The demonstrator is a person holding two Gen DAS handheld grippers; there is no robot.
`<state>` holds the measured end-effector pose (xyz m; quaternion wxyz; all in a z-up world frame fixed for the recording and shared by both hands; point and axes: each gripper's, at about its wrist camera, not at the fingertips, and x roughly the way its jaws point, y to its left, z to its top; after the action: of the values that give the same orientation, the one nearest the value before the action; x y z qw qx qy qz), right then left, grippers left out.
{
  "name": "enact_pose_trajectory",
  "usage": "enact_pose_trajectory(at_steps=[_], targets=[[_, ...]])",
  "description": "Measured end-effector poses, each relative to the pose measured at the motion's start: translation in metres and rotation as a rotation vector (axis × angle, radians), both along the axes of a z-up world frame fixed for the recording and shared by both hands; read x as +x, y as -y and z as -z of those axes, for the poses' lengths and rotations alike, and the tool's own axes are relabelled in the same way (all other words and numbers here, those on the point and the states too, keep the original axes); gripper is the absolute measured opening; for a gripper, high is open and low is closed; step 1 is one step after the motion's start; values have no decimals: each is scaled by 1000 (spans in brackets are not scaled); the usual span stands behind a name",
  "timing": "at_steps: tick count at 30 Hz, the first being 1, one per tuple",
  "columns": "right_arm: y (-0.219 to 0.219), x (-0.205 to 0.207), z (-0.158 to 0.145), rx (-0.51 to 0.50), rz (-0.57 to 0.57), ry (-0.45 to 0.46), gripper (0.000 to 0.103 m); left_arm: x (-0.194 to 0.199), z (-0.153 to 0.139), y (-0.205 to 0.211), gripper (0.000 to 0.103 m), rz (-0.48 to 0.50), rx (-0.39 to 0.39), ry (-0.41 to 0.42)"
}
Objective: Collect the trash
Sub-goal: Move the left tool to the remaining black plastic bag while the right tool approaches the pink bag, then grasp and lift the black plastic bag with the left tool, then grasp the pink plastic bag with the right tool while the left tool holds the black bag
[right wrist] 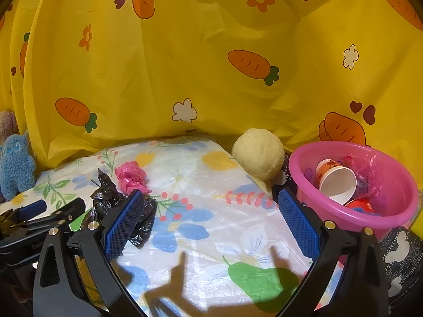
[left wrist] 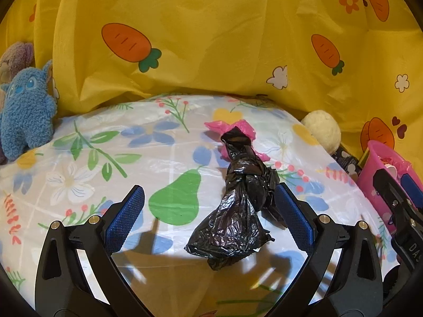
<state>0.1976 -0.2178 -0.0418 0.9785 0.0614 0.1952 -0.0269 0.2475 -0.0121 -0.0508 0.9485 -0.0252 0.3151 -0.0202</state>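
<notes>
A knotted black plastic bag (left wrist: 235, 211) lies on the flowered table cover, between the open fingers of my left gripper (left wrist: 210, 200), closer to the right finger. A crumpled pink plastic bag (left wrist: 238, 132) lies just beyond it. In the right wrist view the black bag (right wrist: 119, 208) sits partly behind my left finger and the pink bag (right wrist: 130, 177) lies past it. My right gripper (right wrist: 211, 206) is open and empty over the cover. A pink basin (right wrist: 370, 219) at the right holds a paper cup (right wrist: 335, 182) and other trash.
A yellow carrot-print sheet (left wrist: 211, 39) hangs behind the table. A blue plush toy (left wrist: 23, 121) stands at the left edge. A cream plush ball (right wrist: 257, 155) sits beside the basin. The basin (left wrist: 375, 174) and the right gripper show at the right of the left wrist view.
</notes>
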Motion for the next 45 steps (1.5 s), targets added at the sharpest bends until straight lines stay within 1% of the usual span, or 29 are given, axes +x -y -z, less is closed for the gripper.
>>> enact_pose_trajectory(at_steps=[2, 5, 7, 8, 10, 11, 12, 13, 14, 16, 18, 21, 23, 26, 27, 31, 34, 37, 40, 42, 43, 45], targets=[[-1, 3, 0, -5, -4, -4, 97, 7, 5, 1, 96, 13, -14, -24], [-3, 8, -1, 3, -17, -12, 97, 15, 13, 1, 86, 41, -29, -62], [-5, 10, -2, 6, -31, -18, 97, 22, 20, 1, 70, 63, -39, -103], [-7, 11, -2, 5, -39, -20, 97, 24, 23, 1, 67, 74, -50, -122], [-10, 13, -3, 1, -55, -24, 97, 28, 27, -1, 53, 93, -78, -149], [-12, 14, -4, -2, -64, -26, 97, 29, 28, -1, 49, 103, -89, -157], [-15, 15, -4, -5, -73, -29, 97, 30, 29, -1, 38, 111, -96, -163], [-17, 15, -5, -8, -81, -31, 97, 30, 29, -1, 31, 119, -100, -166], [-19, 16, -5, -11, -88, -34, 97, 30, 29, -1, 29, 125, -101, -165], [-24, 17, -7, -20, -104, -37, 97, 28, 28, -1, 15, 134, -102, -158], [-28, 19, -8, -26, -121, -43, 97, 27, 26, -5, 8, 121, -102, -149], [-36, 23, -10, -37, -139, -50, 97, 21, 15, -21, 6, 68, -119, -112], [-42, 27, -10, -40, -154, -56, 97, 14, 2, -34, 6, 9, -105, -65], [-52, 38, -9, -29, -181, -84, 97, 4, -15, -53, 6, -126, 10, 15], [-56, 44, -8, -26, -192, -95, 97, 2, -19, -60, 6, -158, 28, 29], [-74, 68, -5, -15, -235, -149, 97, 1, -25, -92, 6, -246, -1, 41], [-88, 86, -3, -32, -237, -155, 97, 0, -26, -105, 6, -284, -14, 43], [-102, 105, 3, -53, -244, -175, 93, -1, -26, -112, 6, -296, -33, 43], [-112, 120, 10, -57, -249, -198, 90, -3, -25, -113, 6, -307, -25, 48], [-114, 129, 14, -49, -247, -214, 85, -2, -25, -113, 6, -315, -14, 52], [-116, 133, 16, -42, -247, -226, 80, -2, -26, -114, 6, -318, -10, 52], [-118, 140, 21, -29, -248, -251, 78, -1, -25, -116, 6, -321, -16, 50]])
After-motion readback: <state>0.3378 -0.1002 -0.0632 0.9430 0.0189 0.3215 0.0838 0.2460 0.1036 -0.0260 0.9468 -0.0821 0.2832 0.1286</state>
